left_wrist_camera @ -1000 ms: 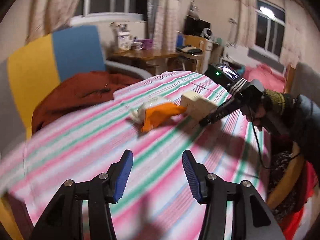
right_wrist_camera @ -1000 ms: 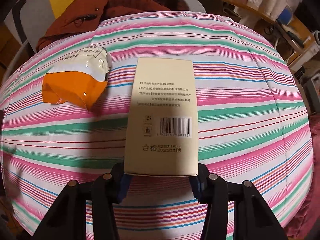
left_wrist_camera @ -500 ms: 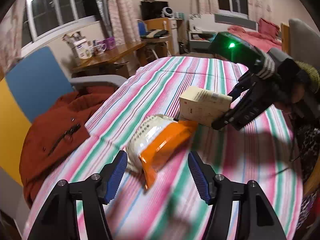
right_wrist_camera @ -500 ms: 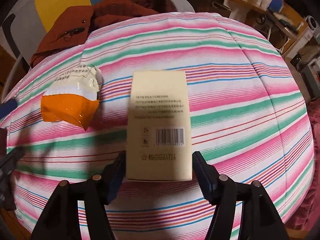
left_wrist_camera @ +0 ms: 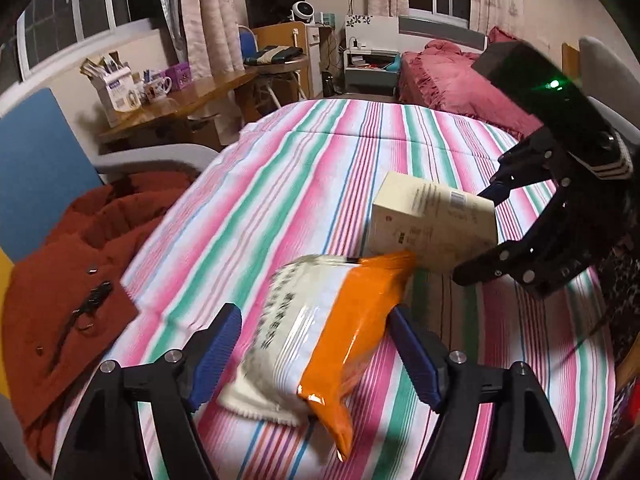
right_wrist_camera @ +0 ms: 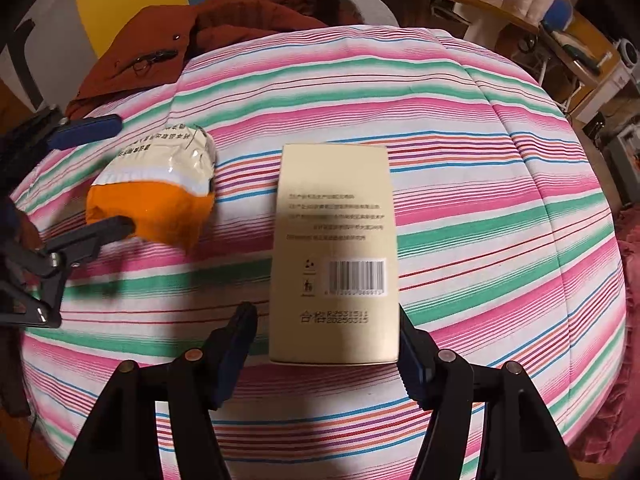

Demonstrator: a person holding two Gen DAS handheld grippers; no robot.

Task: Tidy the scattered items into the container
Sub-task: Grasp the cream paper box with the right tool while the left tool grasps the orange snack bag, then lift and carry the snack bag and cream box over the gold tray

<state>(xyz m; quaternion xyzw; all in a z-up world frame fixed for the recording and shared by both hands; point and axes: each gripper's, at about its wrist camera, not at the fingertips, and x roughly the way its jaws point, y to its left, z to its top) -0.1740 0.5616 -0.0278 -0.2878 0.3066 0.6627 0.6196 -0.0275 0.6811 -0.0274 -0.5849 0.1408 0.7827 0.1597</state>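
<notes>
A cream cardboard box with a barcode lies on the striped cloth, also in the left wrist view. My right gripper is open, its jaws on either side of the box's near end; the left jaw stands clear of it. An orange and white snack packet lies beside the box, also in the right wrist view. My left gripper is open, its jaws on either side of the packet without squeezing it. No container is in view.
A rust-red jacket lies at the cloth's left edge over a blue and yellow chair. A wooden desk with cups stands behind. A red bed is at the far right.
My left gripper has moved forward until the packet sits between its jaws. My right gripper has opened wider around the box's near end.
</notes>
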